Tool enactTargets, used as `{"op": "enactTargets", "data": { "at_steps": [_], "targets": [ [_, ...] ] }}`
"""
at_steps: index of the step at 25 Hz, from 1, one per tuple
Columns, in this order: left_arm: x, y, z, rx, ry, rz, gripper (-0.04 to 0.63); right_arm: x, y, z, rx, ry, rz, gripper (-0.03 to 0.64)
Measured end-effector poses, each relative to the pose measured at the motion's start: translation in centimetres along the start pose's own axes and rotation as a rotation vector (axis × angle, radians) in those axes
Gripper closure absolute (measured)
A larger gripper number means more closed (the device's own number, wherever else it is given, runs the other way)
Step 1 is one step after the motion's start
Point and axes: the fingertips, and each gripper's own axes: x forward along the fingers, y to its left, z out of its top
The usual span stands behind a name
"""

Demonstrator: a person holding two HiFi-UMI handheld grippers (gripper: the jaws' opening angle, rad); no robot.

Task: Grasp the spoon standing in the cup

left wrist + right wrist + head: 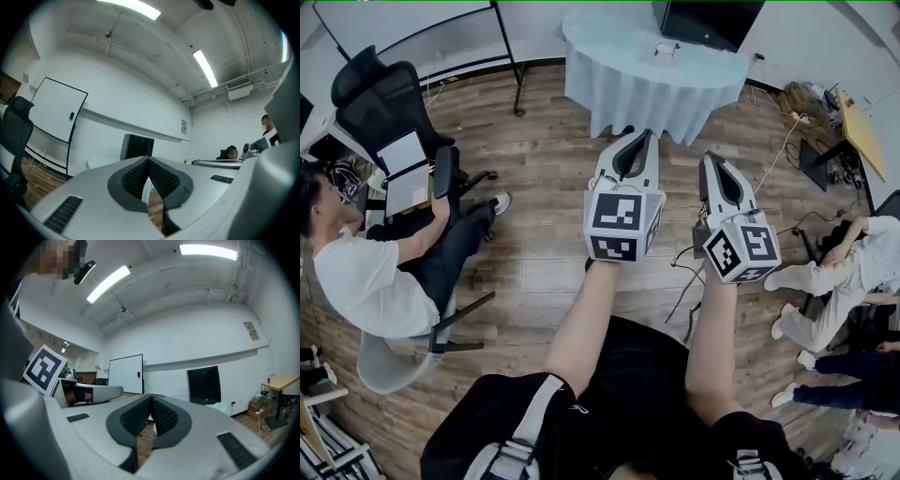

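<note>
No spoon or cup shows in any view. In the head view my left gripper (637,137) and right gripper (712,159) are held side by side at arm's length above the wooden floor, pointing toward a cloth-covered table (656,70). Both are shut with nothing between the pads. In the left gripper view the left gripper (148,162) has its dark ribbed pads meeting at the tips, aimed across the room at a black screen (136,146). The right gripper (151,400) looks the same in the right gripper view, tips touching and empty.
A round table with a pale blue cloth stands ahead, with a black monitor (708,19) behind it. A person (366,272) sits on a chair at the left beside a black office chair (380,98). More seated people (839,272) and cables (787,141) are at the right. A whiteboard (126,373) stands by the wall.
</note>
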Motion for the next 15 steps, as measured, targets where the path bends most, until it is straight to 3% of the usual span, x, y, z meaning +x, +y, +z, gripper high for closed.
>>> {"op": "enactTargets", "data": {
  "at_steps": [6,15],
  "targets": [
    [0.5,0.8,0.0,-0.023,-0.006,-0.017,0.594,0.0,-0.9,0.0,-0.019,0.013,-0.031,0.617],
    [1.0,5.3,0.2,-0.072,-0.019,0.071,0.594,3.1,0.5,-0.3,-0.044,0.044,0.028,0.617]
  ]
}}
